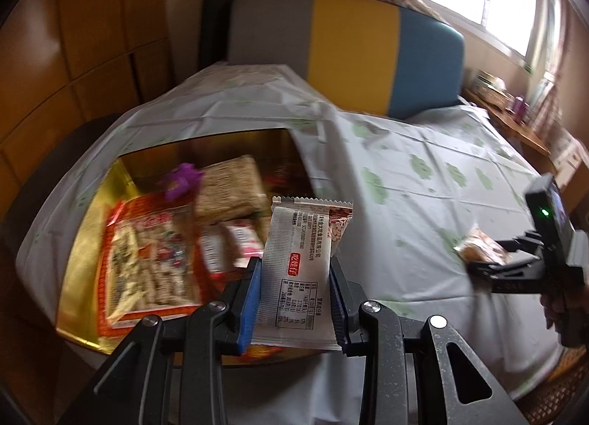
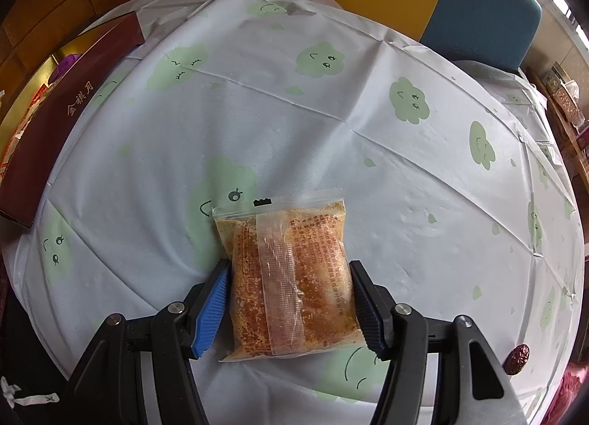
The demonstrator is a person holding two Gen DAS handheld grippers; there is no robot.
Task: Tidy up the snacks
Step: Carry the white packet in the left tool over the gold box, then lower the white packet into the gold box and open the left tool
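While left view shows gold box (image 1: 84,241) (filled), right view date (image 2: 517,358)

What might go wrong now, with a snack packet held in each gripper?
The left gripper pinches the silver packet only by its lower half, so it could swivel or slip before reaching the gold box. That box already looks crowded, so the packet may land on top of others. The right gripper squeezes the orange snack bag by its sides, which might crush the contents.

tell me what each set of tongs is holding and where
Left tongs: silver snack packet, pinched across its lower side edges. Right tongs: clear pack of orange crumbly snack, gripped by its two long sides.
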